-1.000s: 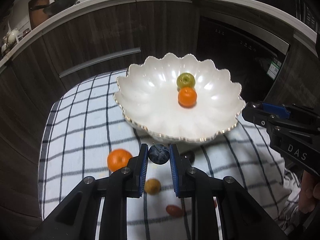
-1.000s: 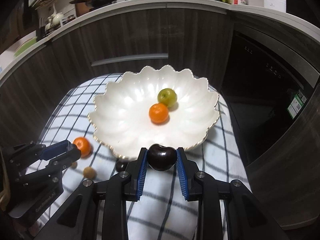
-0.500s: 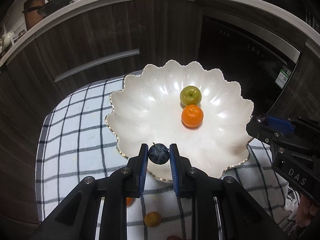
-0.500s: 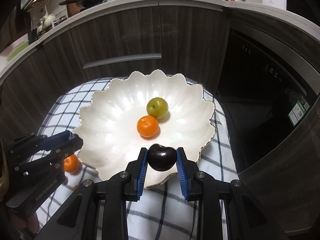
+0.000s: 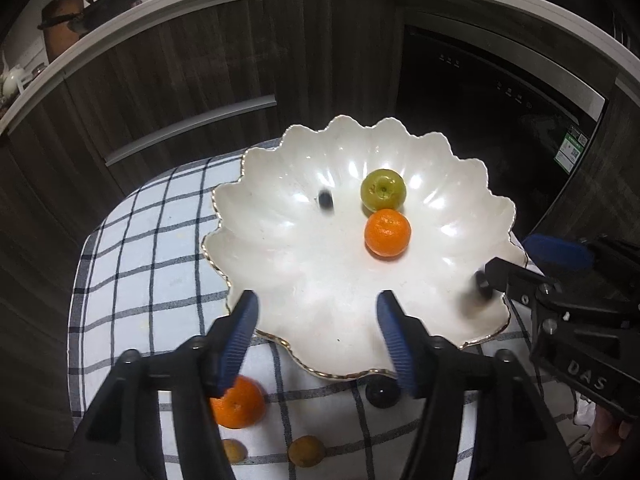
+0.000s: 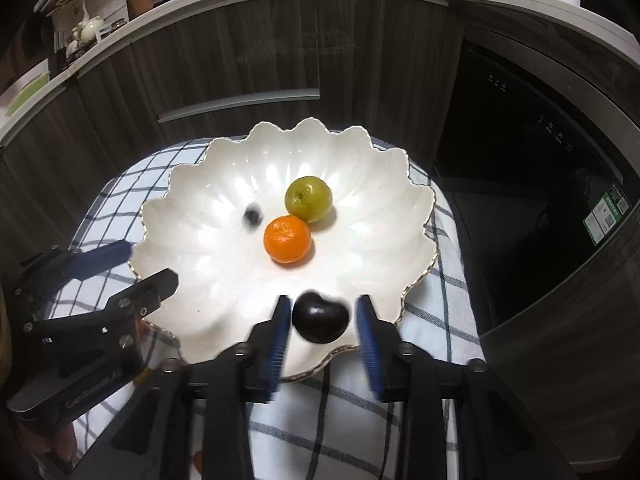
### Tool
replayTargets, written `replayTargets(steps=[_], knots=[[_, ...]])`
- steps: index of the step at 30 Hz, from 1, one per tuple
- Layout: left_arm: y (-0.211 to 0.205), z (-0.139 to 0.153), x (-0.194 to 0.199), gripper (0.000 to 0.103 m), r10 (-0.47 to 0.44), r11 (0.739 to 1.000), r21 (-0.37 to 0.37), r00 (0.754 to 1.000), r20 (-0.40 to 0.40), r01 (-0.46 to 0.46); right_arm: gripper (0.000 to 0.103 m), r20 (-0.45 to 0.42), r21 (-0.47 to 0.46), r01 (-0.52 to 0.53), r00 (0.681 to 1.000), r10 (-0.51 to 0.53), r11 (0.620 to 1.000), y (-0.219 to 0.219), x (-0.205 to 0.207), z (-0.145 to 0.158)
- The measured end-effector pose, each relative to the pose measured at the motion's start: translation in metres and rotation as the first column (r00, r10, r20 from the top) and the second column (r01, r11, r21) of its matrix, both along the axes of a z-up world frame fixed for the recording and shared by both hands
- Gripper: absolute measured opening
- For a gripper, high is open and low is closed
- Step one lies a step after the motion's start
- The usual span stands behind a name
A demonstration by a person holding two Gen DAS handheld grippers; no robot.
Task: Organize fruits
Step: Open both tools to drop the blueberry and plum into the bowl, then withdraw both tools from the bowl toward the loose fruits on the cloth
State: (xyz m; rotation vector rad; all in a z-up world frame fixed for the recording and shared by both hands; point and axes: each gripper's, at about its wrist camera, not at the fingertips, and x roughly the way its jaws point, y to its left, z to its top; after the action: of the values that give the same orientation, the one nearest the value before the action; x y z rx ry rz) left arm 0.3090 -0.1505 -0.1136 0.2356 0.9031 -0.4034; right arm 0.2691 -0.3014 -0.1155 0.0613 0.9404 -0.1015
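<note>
Two dark fruits (image 6: 319,317) — glossy, blurred

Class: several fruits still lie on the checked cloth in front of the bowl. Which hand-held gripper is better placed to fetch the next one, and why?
Left. The left hand-held gripper stands open and empty, with the orange mandarin on the checked cloth just beneath its fingers; the right hand-held gripper has a dark cherry between its jaws.

Left hand-held gripper (image 5: 316,334) and right hand-held gripper (image 6: 324,330): black angular frames, ribbed blue pads, silver screws; white lettering is seen on the sides.
</note>
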Motion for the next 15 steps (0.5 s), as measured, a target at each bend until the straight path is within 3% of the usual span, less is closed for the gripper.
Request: replayTargets(steps=[2,3,9,15], knots=[[0.003,0.001,0.001,0.067,0.013,1.0,0.004,1.0,0.007,-0.013,0.07,0.018,-0.015,0.022,1.0,-0.022,1.0,-0.001,-0.001,0.004],[0.004,0.002,0.001,0.069,0.015,1.0,0.006,1.0,0.01,-0.016,0.072,0.025,-0.023,0.032,0.999,-0.031,0.999,-0.002,-0.002,0.005],[0.018,0.009,0.001,0.085,0.053,0.999,0.011,0.998,0.027,-0.053,0.072,0.037,-0.043,0.042,0.998,-0.04,0.998,0.0,-0.004,0.011],[0.036,0.015,-0.001,0.086,0.087,0.996,0.01,0.995,0.038,-0.088,0.072,0.057,-0.066,0.028,0.998,-0.024,0.997,0.012,-0.006,0.018]])
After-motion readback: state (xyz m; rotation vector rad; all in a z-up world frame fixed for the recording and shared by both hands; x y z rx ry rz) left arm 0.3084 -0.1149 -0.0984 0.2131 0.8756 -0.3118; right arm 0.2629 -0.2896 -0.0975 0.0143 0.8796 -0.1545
